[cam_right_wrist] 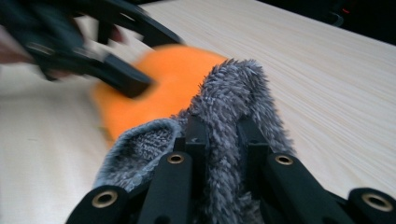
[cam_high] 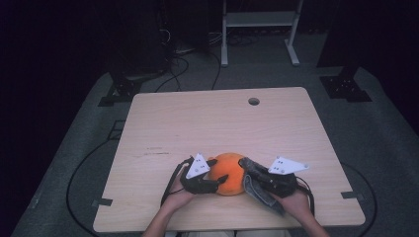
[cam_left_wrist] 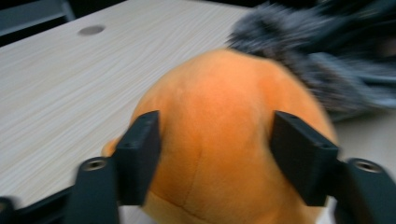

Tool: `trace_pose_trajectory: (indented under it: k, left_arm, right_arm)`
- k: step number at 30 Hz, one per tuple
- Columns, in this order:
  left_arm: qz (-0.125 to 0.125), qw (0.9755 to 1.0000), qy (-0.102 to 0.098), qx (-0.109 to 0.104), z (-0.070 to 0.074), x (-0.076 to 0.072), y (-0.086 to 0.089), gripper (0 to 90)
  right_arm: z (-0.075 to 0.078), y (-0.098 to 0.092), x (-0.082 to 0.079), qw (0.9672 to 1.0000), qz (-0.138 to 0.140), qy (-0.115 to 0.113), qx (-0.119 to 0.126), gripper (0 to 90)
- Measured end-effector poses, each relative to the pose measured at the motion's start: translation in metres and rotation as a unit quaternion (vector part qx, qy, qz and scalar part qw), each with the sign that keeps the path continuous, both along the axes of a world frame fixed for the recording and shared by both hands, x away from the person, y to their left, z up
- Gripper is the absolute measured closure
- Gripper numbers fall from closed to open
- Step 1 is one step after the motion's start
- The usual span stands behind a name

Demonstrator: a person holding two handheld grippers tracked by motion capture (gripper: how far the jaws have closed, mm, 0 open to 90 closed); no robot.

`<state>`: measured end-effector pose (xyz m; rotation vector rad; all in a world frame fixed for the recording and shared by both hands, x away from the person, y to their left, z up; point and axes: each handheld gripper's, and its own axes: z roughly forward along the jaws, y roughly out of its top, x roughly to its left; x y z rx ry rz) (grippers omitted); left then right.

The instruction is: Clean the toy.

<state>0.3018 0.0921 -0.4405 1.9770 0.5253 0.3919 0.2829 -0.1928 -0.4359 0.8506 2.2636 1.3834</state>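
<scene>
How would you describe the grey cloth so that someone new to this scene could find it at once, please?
Start at the wooden table and go to its near edge, where two grippers meet at an orange plush. The grey cloth hangs from the right gripper, whose jaws are shut on a fold of it, against the plush's right side. It is the one fuzzy, dark grey, limp thing there.

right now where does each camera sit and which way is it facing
High view: above the near table edge, looking forward and down at the wooden table; forearms and both hands show.
Left gripper view: on the left hand-held gripper, jaws either side of the round orange plush toy.
Right gripper view: on the right hand-held gripper, clamping the fuzzy grey cloth.
All share toy and cloth.
</scene>
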Motion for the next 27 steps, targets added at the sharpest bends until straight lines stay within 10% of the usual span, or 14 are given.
trace_pose_trajectory:
  k: [3,8,13,17,23,27]
  left_arm:
    - [-0.017,0.9998,0.005,-0.005,0.005,-0.002,0.005,22.1]
    - [0.005,0.9999,-0.005,0.01,0.001,0.001,0.0,38.1]
    - [0.026,0.9997,0.001,0.002,-0.001,0.002,-0.007,39.2]
    - [0.033,0.9994,0.003,0.002,-0.003,0.003,-0.008,39.5]
    - [0.033,0.9993,0.015,-0.005,-0.004,0.007,-0.005,39.0]
    - [0.039,0.9991,0.016,-0.006,-0.004,0.006,-0.007,38.7]
  right_arm:
    - [-0.002,-0.007,0.003,0.9998,-0.016,0.009,0.002,77.4]
    - [0.0,-0.009,0.002,0.9995,-0.029,0.009,0.005,77.4]
    - [0.007,0.007,-0.012,0.9993,0.022,-0.017,0.024,77.3]
    - [0.003,0.015,-0.014,0.9988,0.033,-0.034,-0.014,77.4]
    - [-0.001,-0.01,0.001,0.9992,-0.04,0.003,-0.003,77.4]
    - [0.006,0.007,-0.013,0.9994,0.024,-0.02,0.017,77.3]
